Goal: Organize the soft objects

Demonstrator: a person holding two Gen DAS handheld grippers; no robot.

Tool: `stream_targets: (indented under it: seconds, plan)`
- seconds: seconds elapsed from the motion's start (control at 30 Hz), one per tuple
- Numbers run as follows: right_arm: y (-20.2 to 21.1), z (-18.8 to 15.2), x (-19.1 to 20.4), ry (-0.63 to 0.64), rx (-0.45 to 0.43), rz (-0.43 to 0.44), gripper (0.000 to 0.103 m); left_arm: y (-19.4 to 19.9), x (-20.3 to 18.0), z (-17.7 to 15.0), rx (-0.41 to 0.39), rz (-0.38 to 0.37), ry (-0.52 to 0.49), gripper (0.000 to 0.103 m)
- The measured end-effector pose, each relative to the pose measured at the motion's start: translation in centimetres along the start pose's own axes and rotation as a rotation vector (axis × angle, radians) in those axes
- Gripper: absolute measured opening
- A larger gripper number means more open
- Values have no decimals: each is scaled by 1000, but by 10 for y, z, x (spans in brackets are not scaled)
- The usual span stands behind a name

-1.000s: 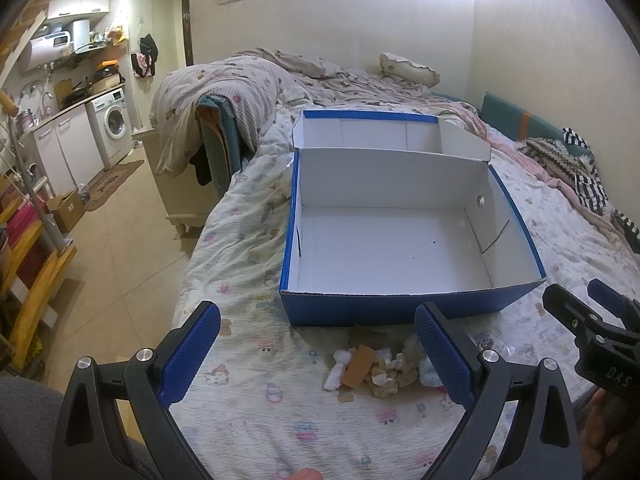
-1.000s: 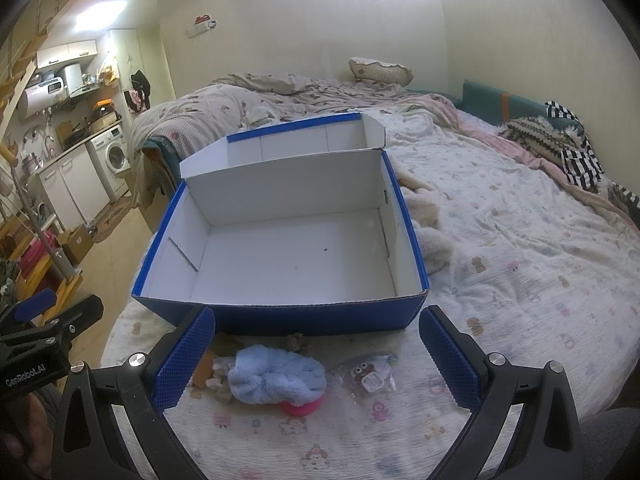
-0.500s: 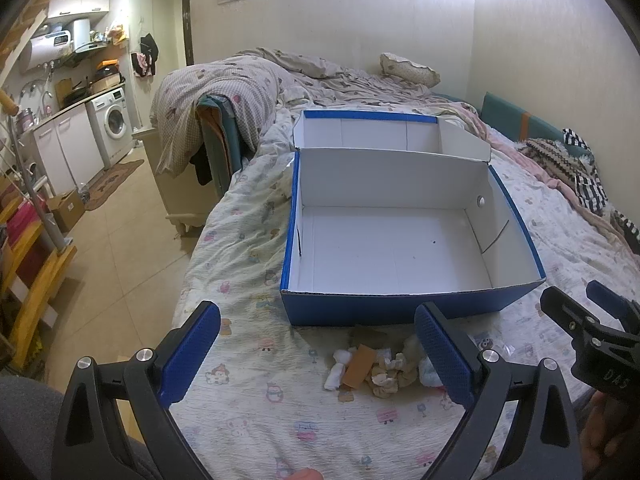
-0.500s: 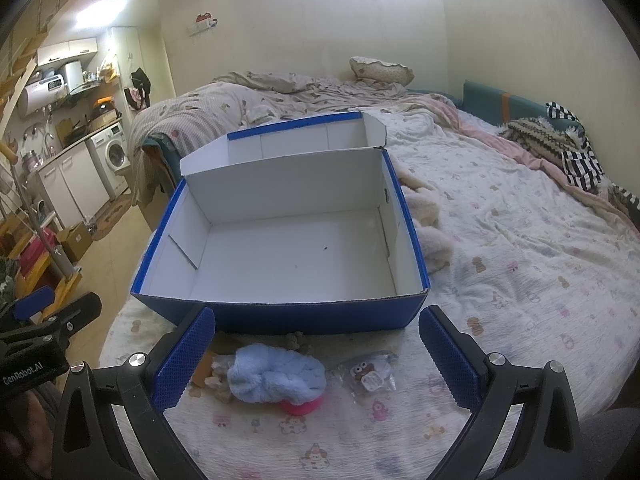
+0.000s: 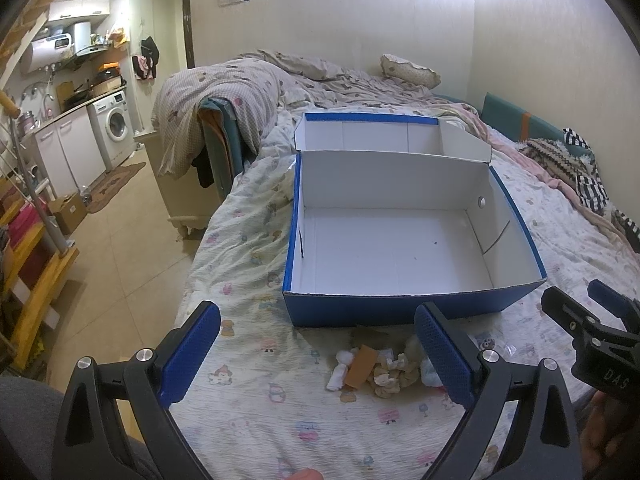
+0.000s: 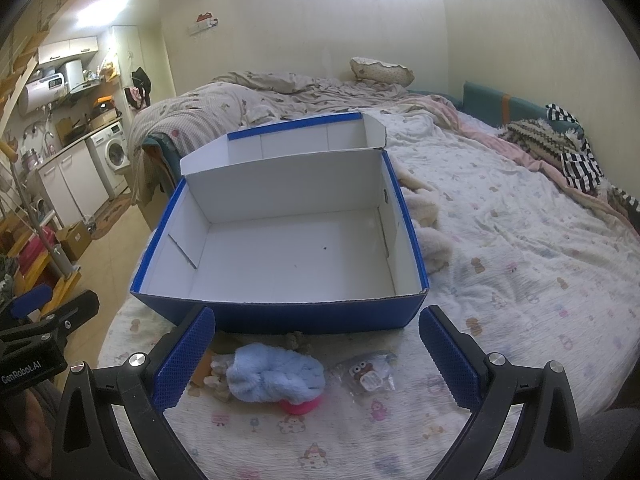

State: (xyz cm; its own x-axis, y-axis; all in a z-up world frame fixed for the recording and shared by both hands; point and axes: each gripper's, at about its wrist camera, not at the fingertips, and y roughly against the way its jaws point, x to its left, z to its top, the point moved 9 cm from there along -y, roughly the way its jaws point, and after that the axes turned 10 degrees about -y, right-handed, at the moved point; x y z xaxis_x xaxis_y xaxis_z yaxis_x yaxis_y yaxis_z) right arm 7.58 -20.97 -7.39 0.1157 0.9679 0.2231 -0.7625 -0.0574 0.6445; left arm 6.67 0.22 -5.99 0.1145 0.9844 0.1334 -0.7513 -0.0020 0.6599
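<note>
Left tongs (image 5: 318,354): jaws spread wide, nothing held. The blue-padded fingers (image 5: 191,350) hover above the bed (image 5: 248,248), framing a small heap of crumpled white and tan soft pieces (image 5: 380,368) that lies on the patterned sheet just in front of the box. The heap sits nearer the right-hand finger than the left-hand one and touches neither.

Right tongs (image 6: 316,360): jaws likewise spread wide, nothing held. Between its fingers (image 6: 185,360), on the sheet, lie three items:
- a light blue fluffy item (image 6: 274,374), close to the left-hand finger;
- a pink item (image 6: 300,405), partly covered by the blue one and touching it;
- a clear packet holding a small toy figure (image 6: 370,372), just right of the blue item and apart from it.

A small brown tuft (image 6: 295,339) lies against the foot of the near box wall.

Box (image 5: 400,236): blue outside, white inside, open at the top, standing on the bed directly beyond both heaps. Its interior holds no items apart from a few dark specks. Its lid (image 5: 380,136) stands behind it, open side up.

In the left wrist view the right tongs appear at the right edge; in the right wrist view the left tongs appear at the left edge.
</note>
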Motion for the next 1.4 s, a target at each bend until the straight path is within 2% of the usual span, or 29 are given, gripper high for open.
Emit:
stream_targets:
  seconds: [0.3, 0.6, 0.67, 0.77, 0.93, 1.07, 1.2, 1.3, 1.4]
  plan:
    - [4, 5, -1, -13, 0, 11, 103, 3, -1, 2, 0, -1, 3, 97]
    - [17, 19, 0, -63, 54, 93, 103, 5, 14, 10, 79, 15, 38, 97]
    - [12, 19, -3, -74, 99, 107, 103, -1, 18, 7, 119, -6, 54, 97]
    - [-4, 17, -10, -55, 167, 98, 103, -20, 20, -9, 229, -36, 52, 97]
    - [-33, 2, -23, -58, 285, 70, 103, -51, 21, -40, 370, -33, 42, 97]
    - [-53, -11, -36, -96, 356, 48, 103, -70, 20, -58, 475, -70, 88, 97]
    - [-67, -24, -45, -140, 411, 47, 103, -82, 12, -63, 519, -120, 124, 97]
    - [-74, -32, -51, -151, 433, 34, 103, -93, 6, -64, 537, -131, 126, 97]
    - [-79, -38, -59, -185, 454, 15, 103, -105, 3, -65, 570, -165, 175, 88]
